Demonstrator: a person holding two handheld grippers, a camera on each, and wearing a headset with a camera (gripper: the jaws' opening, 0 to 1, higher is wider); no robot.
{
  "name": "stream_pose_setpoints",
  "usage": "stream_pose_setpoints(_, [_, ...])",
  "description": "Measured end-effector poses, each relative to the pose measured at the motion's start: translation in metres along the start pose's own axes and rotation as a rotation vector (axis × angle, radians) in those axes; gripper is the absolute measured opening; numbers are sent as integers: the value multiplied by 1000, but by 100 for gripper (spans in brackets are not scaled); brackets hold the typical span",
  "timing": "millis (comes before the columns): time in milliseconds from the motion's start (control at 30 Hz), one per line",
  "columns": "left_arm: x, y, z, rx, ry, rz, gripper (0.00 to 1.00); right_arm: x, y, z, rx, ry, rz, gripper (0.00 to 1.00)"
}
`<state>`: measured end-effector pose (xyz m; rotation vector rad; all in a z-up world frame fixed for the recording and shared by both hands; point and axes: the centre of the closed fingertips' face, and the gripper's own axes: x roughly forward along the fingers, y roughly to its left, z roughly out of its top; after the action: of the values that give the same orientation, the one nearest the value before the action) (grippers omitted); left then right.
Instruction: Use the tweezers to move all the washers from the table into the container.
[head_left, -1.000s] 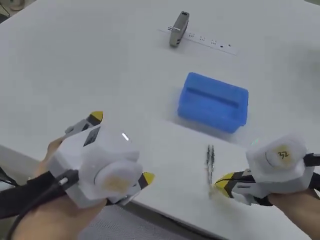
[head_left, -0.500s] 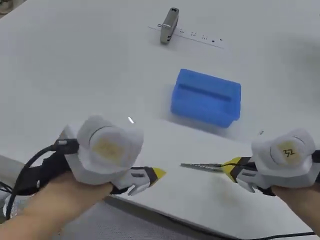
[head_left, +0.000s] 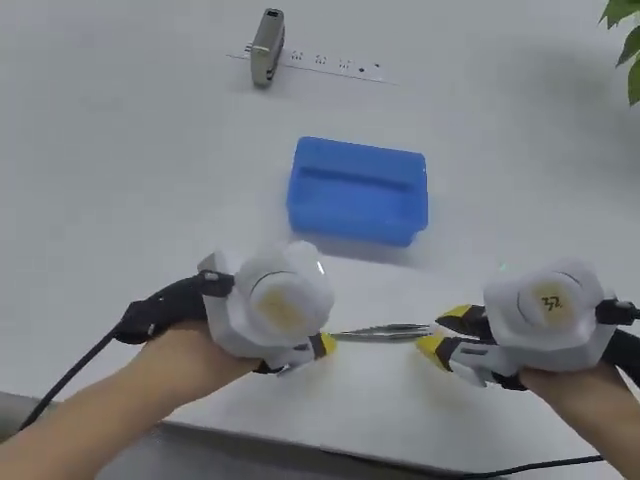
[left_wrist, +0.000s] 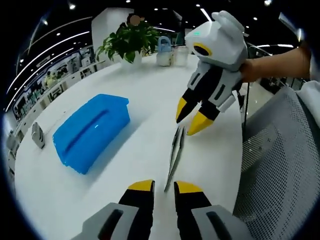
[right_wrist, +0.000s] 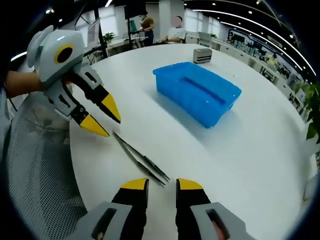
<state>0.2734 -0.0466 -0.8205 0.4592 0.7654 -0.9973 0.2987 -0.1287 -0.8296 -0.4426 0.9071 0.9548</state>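
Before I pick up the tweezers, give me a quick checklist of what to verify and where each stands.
1. Tweezers lie free on the table between the tools: ok.
2. Left tool open, by one end: ok.
3. Right tool open, by the other end: ok.
4. Tweezers gripped: not ok, neither tool holds them.
5. Container open on top: cannot tell; looks closed.
6. Washers located: cannot tell, too small.

Head view looks down on the table (head_left: 120, 150) from above. Both gripper views sit low, facing each other, sharing the tweezers (left_wrist: 175, 152) and blue container (left_wrist: 90, 131).
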Motion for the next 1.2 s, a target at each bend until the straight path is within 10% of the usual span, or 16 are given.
stream_pose_setpoints(100, [10, -2, -7, 70, 56, -38, 7, 4, 1, 4, -46, -12, -10, 8])
stream_pose_setpoints(133, [9, -2, 3, 100, 5, -45, 1, 4, 4, 6, -35, -9, 2, 7])
stream_pose_setpoints(433, [-8, -1, -23, 95, 83, -121, 0, 9, 34, 6, -47, -12, 34, 0])
stream_pose_setpoints(633, [-12, -9, -29, 299, 94, -155, 0, 6, 55, 3, -3, -10, 45, 2])
stream_pose_setpoints(900, [-20, -2, -25, 213, 64, -128, 18, -32, 51, 24, 162, -106, 4, 16])
stream_pose_setpoints(1200, [-88, 18, 2, -239, -136, 69, 54, -99, 53, 63, 265, -282, -95, 52])
